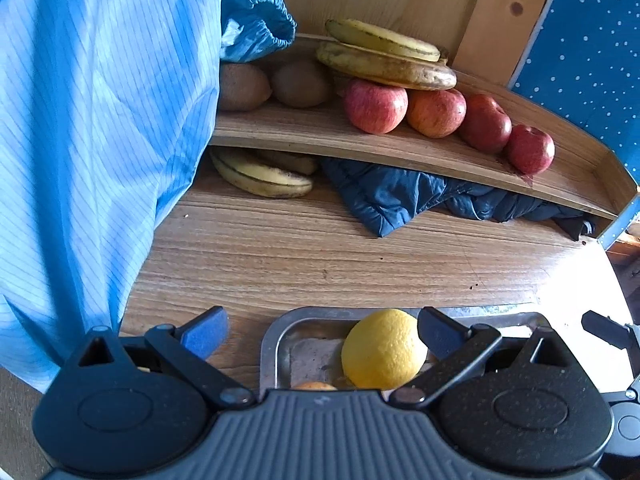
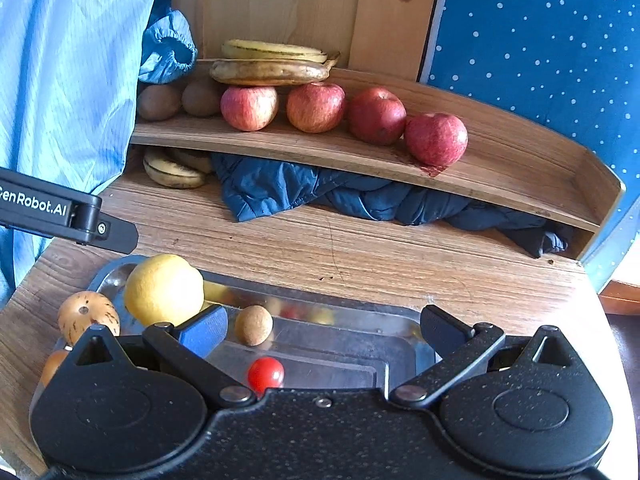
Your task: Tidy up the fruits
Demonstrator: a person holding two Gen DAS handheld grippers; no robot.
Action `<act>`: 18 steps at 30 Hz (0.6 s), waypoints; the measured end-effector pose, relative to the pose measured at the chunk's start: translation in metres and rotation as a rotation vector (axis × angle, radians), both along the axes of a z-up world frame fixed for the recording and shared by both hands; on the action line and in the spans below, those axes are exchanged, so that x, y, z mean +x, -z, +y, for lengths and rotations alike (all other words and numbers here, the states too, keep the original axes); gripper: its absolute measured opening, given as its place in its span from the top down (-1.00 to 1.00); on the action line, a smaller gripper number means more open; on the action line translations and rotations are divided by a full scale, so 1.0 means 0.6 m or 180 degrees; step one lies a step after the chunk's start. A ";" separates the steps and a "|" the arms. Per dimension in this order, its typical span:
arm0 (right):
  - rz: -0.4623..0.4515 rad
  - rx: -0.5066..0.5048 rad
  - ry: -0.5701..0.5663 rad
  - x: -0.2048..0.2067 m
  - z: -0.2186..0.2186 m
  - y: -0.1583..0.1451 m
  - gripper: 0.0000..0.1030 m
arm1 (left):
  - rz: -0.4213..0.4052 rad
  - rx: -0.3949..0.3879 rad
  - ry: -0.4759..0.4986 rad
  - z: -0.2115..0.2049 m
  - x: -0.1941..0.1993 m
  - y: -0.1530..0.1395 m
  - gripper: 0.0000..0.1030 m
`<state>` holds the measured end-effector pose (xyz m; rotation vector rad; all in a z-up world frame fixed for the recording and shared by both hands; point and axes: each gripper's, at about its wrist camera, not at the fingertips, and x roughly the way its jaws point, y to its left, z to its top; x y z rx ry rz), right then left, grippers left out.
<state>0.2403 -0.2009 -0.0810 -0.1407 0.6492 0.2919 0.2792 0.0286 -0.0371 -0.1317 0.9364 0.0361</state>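
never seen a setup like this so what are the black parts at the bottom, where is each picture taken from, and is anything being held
The black parts are two hand-held grasping tools, each with a camera looking along its two fingers. One picture looks from the left tool, the other from the right tool. Both are open and hold nothing.

Below them a metal tray sits on the wooden table, holding a yellow citrus fruit, a small tan round fruit and a cherry tomato. On the shelf behind are four red apples, kiwis and bananas. Under it lie more bananas and dark blue cloth.
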 end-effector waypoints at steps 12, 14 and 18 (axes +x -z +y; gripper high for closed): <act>-0.0204 0.0062 0.0154 -0.071 -0.002 -0.016 -0.99 | -0.0145 -0.0015 0.0139 0.011 -0.046 -0.005 -0.99; -0.0228 0.0094 0.0183 -0.082 -0.003 -0.019 -0.99 | -0.0168 -0.0022 0.0147 0.014 -0.056 -0.005 -0.99; -0.0245 0.0139 0.0247 -0.107 -0.007 -0.018 -0.99 | -0.0223 -0.0028 0.0178 0.018 -0.076 -0.003 -0.99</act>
